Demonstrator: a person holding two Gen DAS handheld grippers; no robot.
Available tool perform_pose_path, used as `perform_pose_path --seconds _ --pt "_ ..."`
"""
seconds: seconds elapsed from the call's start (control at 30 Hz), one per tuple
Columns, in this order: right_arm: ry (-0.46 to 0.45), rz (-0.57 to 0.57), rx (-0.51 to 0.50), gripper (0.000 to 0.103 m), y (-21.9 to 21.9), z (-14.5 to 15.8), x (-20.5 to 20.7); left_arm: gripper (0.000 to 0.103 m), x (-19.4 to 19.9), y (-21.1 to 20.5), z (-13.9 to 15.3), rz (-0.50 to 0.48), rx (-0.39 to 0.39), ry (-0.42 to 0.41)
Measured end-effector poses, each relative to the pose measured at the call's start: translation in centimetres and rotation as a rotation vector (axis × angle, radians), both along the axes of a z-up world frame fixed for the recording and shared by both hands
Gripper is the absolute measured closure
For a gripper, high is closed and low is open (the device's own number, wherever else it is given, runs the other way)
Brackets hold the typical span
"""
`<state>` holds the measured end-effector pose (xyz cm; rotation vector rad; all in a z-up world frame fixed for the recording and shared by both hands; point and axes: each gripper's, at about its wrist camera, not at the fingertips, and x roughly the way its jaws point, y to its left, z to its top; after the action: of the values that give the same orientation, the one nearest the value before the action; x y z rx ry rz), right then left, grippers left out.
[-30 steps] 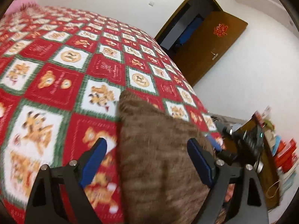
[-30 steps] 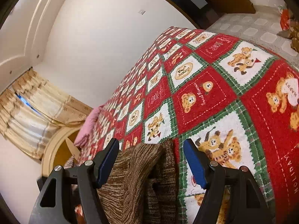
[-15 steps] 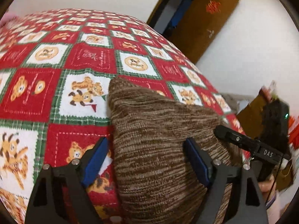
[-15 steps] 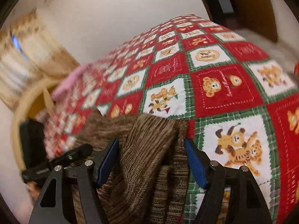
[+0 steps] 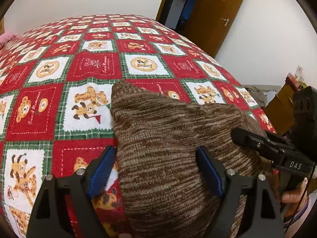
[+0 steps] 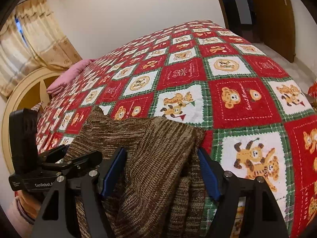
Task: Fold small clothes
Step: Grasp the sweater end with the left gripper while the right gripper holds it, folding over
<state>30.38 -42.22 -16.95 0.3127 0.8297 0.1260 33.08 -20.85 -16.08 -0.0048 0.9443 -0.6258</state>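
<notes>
A brown knitted garment (image 5: 168, 138) lies on the red, white and green bear-patterned bedspread (image 5: 93, 67). My left gripper (image 5: 156, 170) is open, its blue pads on either side of the garment's near left part. The right gripper shows at the right of this view (image 5: 263, 144), over the garment's right edge. In the right wrist view the garment (image 6: 150, 150) is bunched in folds between the open pads of my right gripper (image 6: 162, 172). The left gripper (image 6: 65, 160) sits at the left there.
A brown wooden door (image 5: 214, 13) and dark doorway stand behind the bed. A pink pillow (image 6: 67, 75), a curved wooden headboard (image 6: 25, 87) and curtains (image 6: 29, 39) are at the bed's head. Cluttered furniture (image 5: 287, 99) stands to the right.
Both grippers have swung to look more squarely across the bed. The garment now lies spread wider between them. Both stay open.
</notes>
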Motion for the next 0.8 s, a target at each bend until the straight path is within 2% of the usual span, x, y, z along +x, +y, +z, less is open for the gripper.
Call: perform_pose_path --seconds 0.1,0.2,0.37,0.53,0.6,0.63,0.67,0.73,0.8 --pt "-0.001 0.026 -0.019 0.038 0.6 0.0 0.2 0.017 0.1 -0.2 0.0 0.002 0.01 -0.003" --pt "0.001 0.035 -0.044 0.039 1.0 0.0 0.4 0.017 0.0 -0.4 0.0 0.003 0.024 -0.01" --pt "0.006 0.028 -0.008 0.037 0.5 -0.4 0.6 0.017 0.0 -0.8 0.0 0.007 0.041 -0.015" --pt "0.012 0.027 -0.033 0.036 0.9 -0.4 0.9 0.017 -0.1 -1.3 0.1 0.011 0.077 -0.028" --pt "0.012 0.029 -0.036 0.036 0.9 -0.4 1.0 0.022 -0.2 -1.4 0.2 0.008 0.084 -0.036" --pt "0.011 0.029 -0.041 0.042 1.0 -0.4 1.0 0.023 -0.4 -1.5 0.2 0.002 0.087 -0.045" --pt "0.011 0.028 -0.052 0.054 1.1 -0.3 1.0 0.028 -0.5 -1.6 0.3 -0.006 0.089 -0.055" --pt "-0.004 0.049 -0.06 0.058 1.6 -0.1 0.9 0.036 -0.8 -1.9 0.4 -0.019 0.094 -0.075" --pt "-0.011 0.05 -0.083 0.062 2.0 0.0 0.8 0.053 -1.1 -2.0 0.6 -0.029 0.087 -0.091"
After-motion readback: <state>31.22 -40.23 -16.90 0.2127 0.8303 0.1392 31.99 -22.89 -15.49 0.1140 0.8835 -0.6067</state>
